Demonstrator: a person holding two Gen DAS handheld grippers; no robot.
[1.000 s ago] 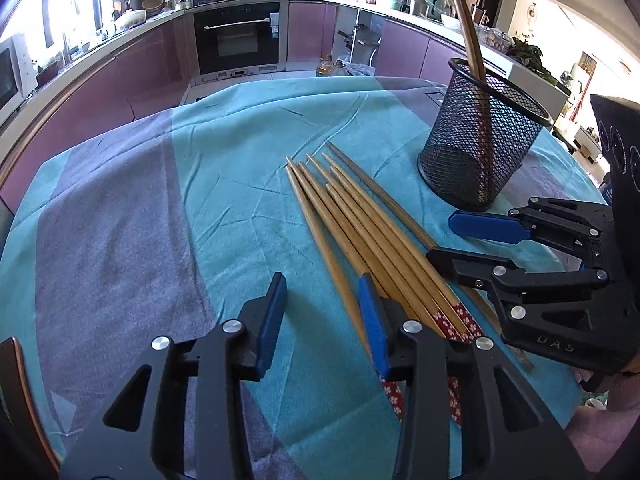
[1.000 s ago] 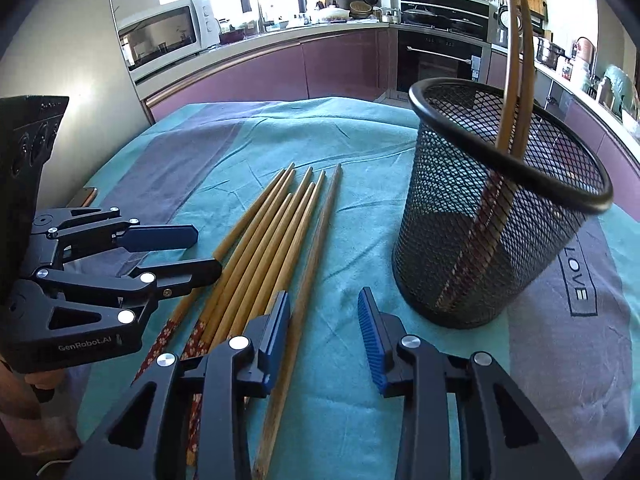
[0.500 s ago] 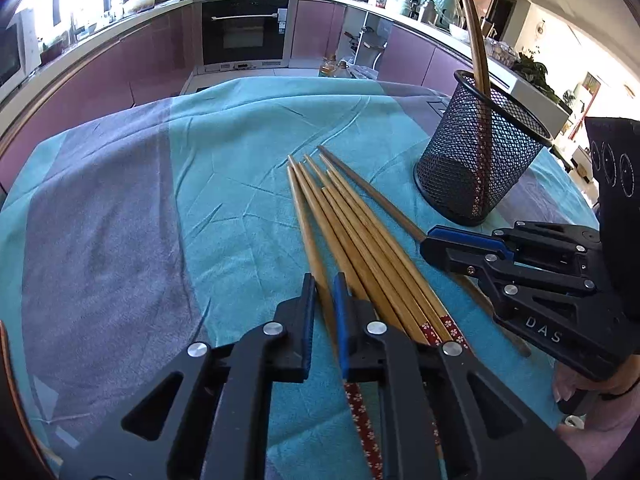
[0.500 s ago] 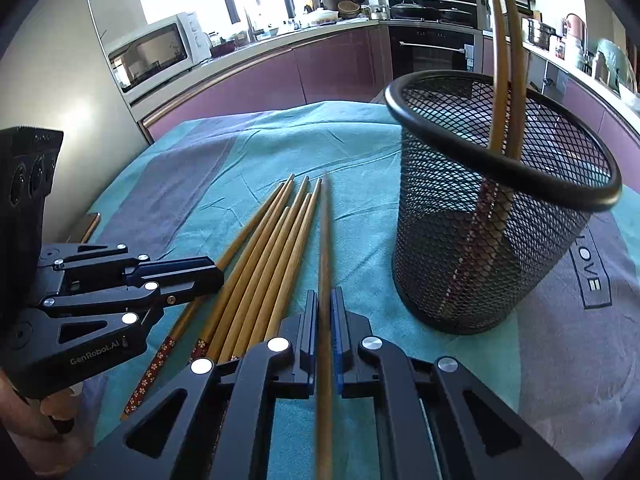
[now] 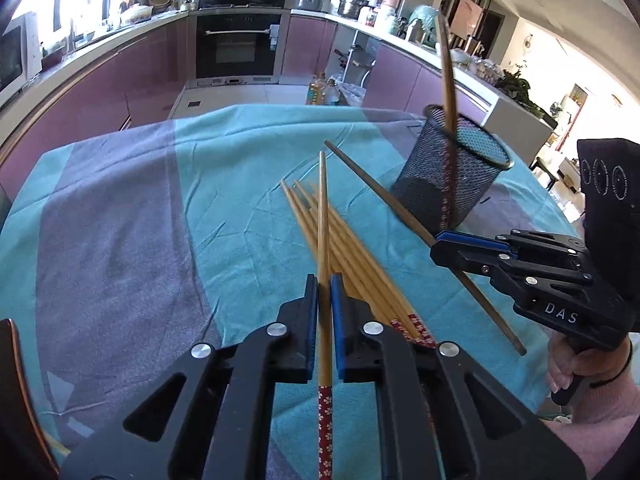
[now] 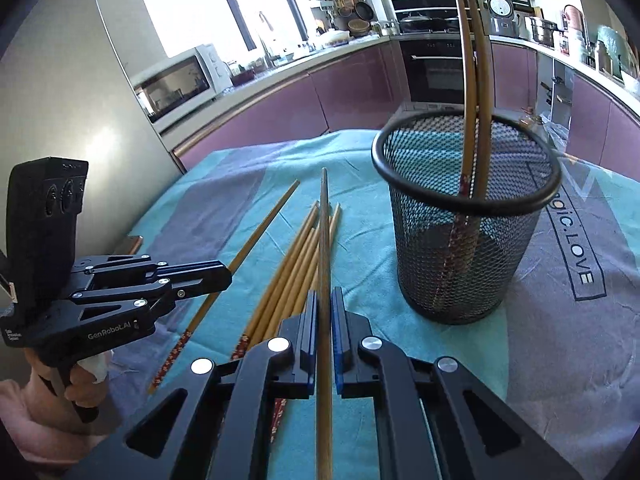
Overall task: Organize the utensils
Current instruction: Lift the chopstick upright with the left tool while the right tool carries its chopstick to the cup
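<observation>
Teal and grey cloth-covered round table (image 5: pixel 120 220) carries everything. Black wire-mesh cylindrical holder (image 6: pixel 464 240) is the landmark, standing upright on the cloth; two bamboo chopsticks with red flowered handles (image 6: pixel 476 80) already stand inside it, leaning on the rim. So two look sorted and the rest are not.

Loose bundle of plain bamboo chopsticks (image 6: pixel 288 280) lies flat on the cloth just beside the holder, on its left in the right wrist view; about five, count unsure.

Left gripper (image 5: pixel 325 312) is clamped tight on one bamboo chopstick with a red flowered handle end (image 5: pixel 323 216), lifted off the bundle, tip pointing away toward the holder's side. Right gripper (image 6: pixel 325 320) is likewise closed firmly on a darker plain bamboo chopstick (image 6: pixel 325 240), raised above the cloth near the holder, not yet over its mouth.

Left to do, judging by this: drop both held sticks into the holder, then clear the bundle. Roughly a quarter done.
</observation>
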